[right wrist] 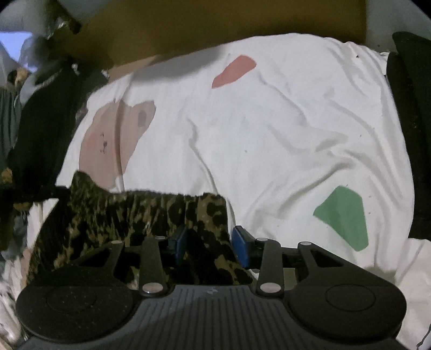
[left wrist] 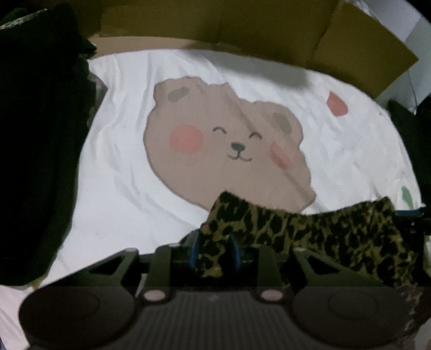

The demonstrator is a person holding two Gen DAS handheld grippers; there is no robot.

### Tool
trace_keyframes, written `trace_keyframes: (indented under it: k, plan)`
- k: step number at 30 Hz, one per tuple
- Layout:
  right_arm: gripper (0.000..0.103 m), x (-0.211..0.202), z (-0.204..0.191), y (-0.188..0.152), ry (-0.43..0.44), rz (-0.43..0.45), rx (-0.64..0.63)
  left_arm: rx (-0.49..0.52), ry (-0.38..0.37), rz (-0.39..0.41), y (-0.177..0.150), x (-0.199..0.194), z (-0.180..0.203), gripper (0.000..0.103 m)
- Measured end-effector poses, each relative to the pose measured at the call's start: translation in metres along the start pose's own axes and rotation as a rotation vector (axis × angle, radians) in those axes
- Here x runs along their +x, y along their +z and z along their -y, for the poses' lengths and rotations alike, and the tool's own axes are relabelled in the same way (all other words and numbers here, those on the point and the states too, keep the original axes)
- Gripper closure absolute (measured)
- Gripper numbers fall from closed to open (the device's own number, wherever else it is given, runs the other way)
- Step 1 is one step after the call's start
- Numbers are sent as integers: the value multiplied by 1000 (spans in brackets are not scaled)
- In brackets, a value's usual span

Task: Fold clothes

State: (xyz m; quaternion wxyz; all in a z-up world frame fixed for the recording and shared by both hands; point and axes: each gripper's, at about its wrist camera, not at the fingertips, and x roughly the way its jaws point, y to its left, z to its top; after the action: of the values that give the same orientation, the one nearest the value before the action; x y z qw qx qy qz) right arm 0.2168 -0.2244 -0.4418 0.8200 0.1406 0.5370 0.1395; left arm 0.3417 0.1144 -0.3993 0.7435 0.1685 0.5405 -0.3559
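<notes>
Leopard-print garment (left wrist: pixel 309 231) stretched between both tools, above a white bedsheet (left wrist: pixel 113 188) with a brown bear-face print (left wrist: pixel 221 145). Left hand-held gripper (left wrist: pixel 215 251) clamped on one corner of the garment, blue fingertips (left wrist: pixel 235 253) pressed close on either side of the bunched cloth. From that grip, the cloth running off to the right as a slack band, its upper edge dipping in the middle.

Right hand-held gripper (right wrist: pixel 211 246) holding the opposite end of the same leopard-print garment (right wrist: pixel 129 215), fabric filling the gap between its blue pads (right wrist: pixel 241 246); jaws partly closed, wider apart than the left pair. Cloth trailing left from there and blurred along its length.

Bedsheet (right wrist: pixel 269 134) rumpled, with a pink patch (right wrist: pixel 233 71) toward the far side and a green patch (right wrist: pixel 344 215) near the right tool. Brown cardboard (left wrist: pixel 242 24) standing along the far edge of the sheet. Dark clothing (left wrist: pixel 37 148) heaped at the left border in the left wrist view, more dark fabric (right wrist: pixel 412 134) at the right border in the right wrist view.
</notes>
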Motion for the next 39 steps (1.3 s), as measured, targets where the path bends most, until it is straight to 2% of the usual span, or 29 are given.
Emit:
trace_keyframes:
  k: [10,13,16,18,20,21,23,27,30,31,32,39]
  plan:
    - [59,10,-12,-14,-36,-86,-71,94,40,-23,-4,6,5,64]
    - [59,10,-17,-18,-48,-77,-119,115,57,-21,-4,7,6,61]
    - [59,7,-16,-15,-38,-48,-115,136,74,-19,-4,8,6,59]
    - [60,5,-16,-14,-29,-31,-119,150,86,-18,-4,9,7,54]
    - [63,6,-17,-13,-22,-30,-132,164,97,-16,-4,10,8,32]
    - [63,6,-18,-13,-21,-31,-138,172,103,-16,-4,11,8,31]
    - [68,7,-17,-13,-13,-37,-134,169,88,-22,-4,12,7,44]
    - [78,7,-13,-10,-7,-53,-110,136,33,-37,-3,15,2,51]
    - [89,6,-13,-11,-15,-54,-109,115,-4,-35,-2,13,1,77]
    - [91,5,-14,-12,-22,-51,-119,108,2,-14,-2,9,2,91]
    - [93,3,-15,-12,-29,-47,-129,107,23,11,-2,4,4,98]
    - [98,-34,-27,-1,-114,54,-212,140,49,92,-1,-30,16,101]
